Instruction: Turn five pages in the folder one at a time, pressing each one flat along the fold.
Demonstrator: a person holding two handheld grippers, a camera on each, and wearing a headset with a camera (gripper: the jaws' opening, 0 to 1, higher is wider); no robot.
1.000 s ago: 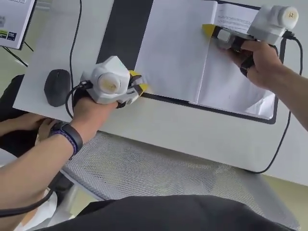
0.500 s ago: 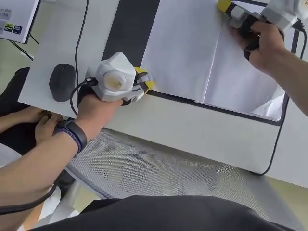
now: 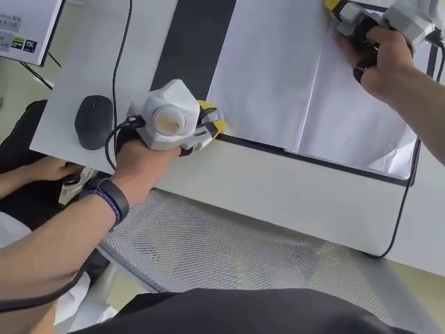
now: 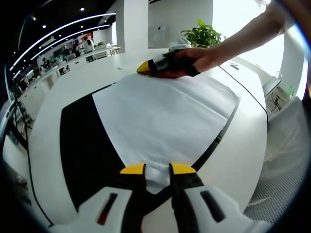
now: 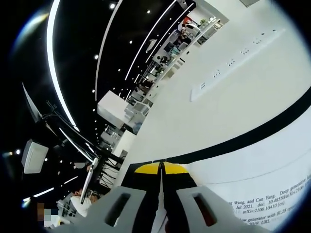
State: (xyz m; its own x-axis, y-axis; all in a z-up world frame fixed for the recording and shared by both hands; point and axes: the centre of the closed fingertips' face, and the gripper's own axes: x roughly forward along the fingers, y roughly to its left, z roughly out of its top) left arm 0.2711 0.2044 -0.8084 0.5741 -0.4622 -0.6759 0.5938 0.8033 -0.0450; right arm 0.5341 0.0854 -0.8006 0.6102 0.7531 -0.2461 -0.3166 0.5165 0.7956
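There it goes: our right gripper (image 3: 334, 8) has slid up the fold (image 3: 312, 83), away from us, from a little short of the folder's (image 3: 348, 167) far edge right out to that edge. Our hand (image 3: 381, 59) has travelled with it and now lies over the top of the right-hand page (image 3: 354, 118).

White pages (image 3: 271, 69), blk folder (image 3: 198, 35), dk-grey mouse (image 3: 93, 122); L tool (image 3: 214, 125) + R tool (image 3: 332, 5) white w/ yellow tips
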